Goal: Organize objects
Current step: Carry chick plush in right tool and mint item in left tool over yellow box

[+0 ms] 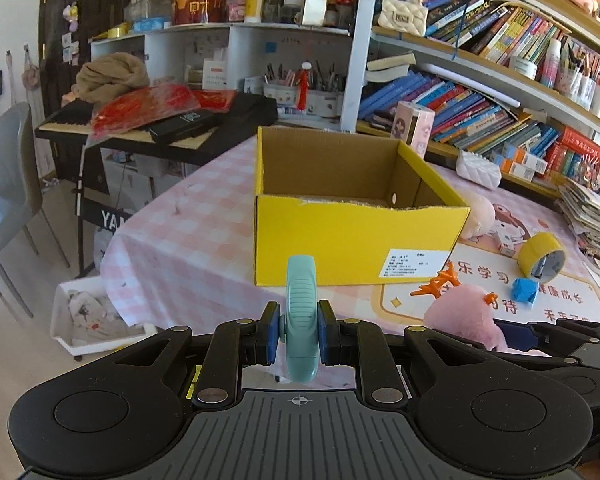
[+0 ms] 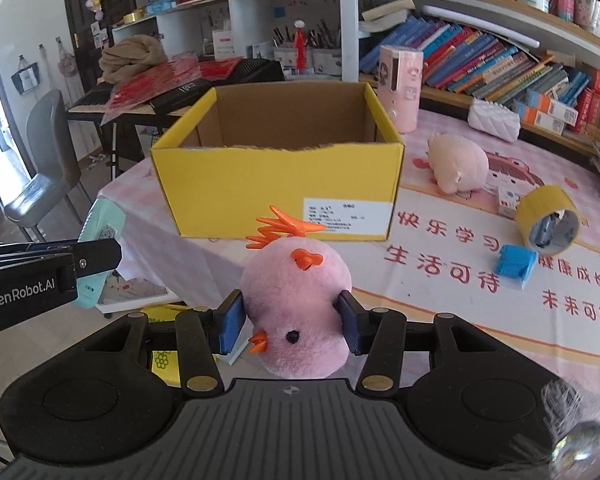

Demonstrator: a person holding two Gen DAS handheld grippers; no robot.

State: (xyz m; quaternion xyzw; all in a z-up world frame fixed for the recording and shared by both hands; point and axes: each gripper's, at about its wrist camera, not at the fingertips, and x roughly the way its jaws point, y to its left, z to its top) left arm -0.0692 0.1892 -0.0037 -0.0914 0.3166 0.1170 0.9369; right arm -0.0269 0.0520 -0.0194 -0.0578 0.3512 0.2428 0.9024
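Observation:
My left gripper [image 1: 299, 330] is shut on a slim teal case [image 1: 301, 312] held on edge between its blue pads. Just ahead of it stands an open yellow cardboard box [image 1: 352, 240], whose inside looks bare. My right gripper [image 2: 293, 320] is shut on a pink plush chick [image 2: 298, 300] with orange feet, upside down, short of the same yellow cardboard box [image 2: 276, 192]. The pink plush chick [image 1: 466, 316] shows at the right in the left wrist view, and the teal case [image 2: 100, 240] at the left in the right wrist view.
On the pink checked tablecloth [image 2: 440, 280] lie a yellow tape roll [image 2: 548, 222], a blue block [image 2: 515, 266], a pale pink plush [image 2: 456, 164] and a white quilted pouch [image 2: 494, 120]. Bookshelves [image 2: 500, 60] rise behind. A grey chair [image 1: 8, 200] and a keyboard [image 1: 140, 124] stand left.

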